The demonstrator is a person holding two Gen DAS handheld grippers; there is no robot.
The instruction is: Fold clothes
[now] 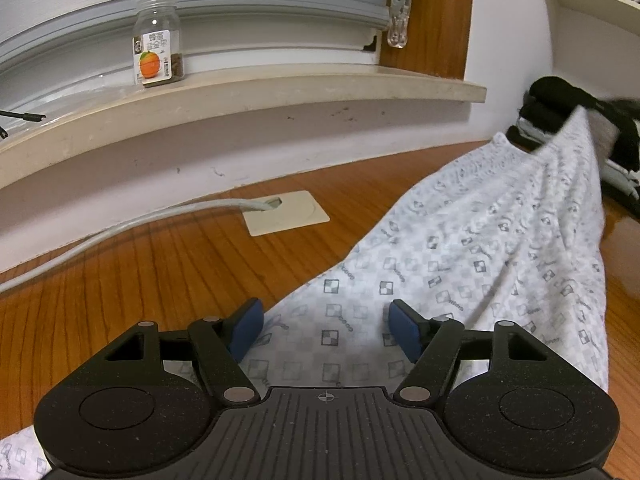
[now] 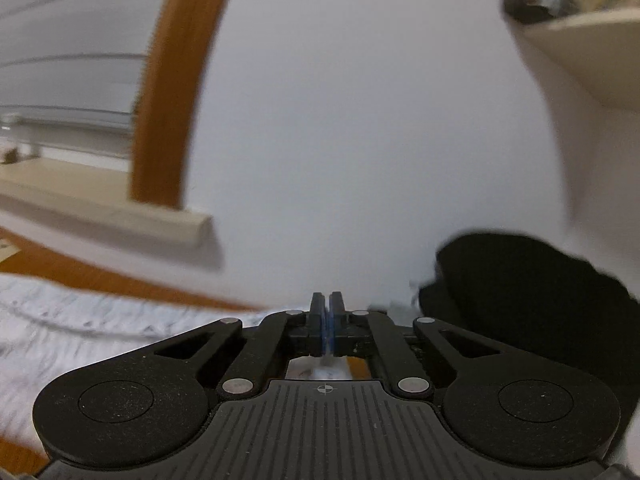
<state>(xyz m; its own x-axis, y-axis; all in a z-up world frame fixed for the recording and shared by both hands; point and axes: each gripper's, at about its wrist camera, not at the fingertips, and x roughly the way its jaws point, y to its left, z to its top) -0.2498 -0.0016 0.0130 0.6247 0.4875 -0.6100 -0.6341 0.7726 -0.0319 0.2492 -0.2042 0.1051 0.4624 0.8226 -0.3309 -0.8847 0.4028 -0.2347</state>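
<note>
- My left hand-held gripper hovers low over a white patterned garment, its blue pads spread wide apart with nothing between them.
- The garment lies stretched across the wooden surface, running from under my left hand-held gripper up and away to the far right, where its end is lifted off the wood in a taut ridge.
- At that raised end, my right hand-held gripper shows only as a dark blur in the left wrist view.
- In the right wrist view, my right hand-held gripper has its jaws pressed together, with a sliver of the white garment pinched between the blue pads; the rest of the cloth trails off to the left over the surface.
- A pile of dark clothing sits against the wall beyond the lifted end of the garment.
- On the windowsill stands a clear jar with an orange fruit on its label, beneath lowered blinds.
- A grey cable runs across the surface to a pale rectangular plate, well apart from the garment.
- The right wrist view is smeared with motion blur; fine detail there cannot be made out.
</note>
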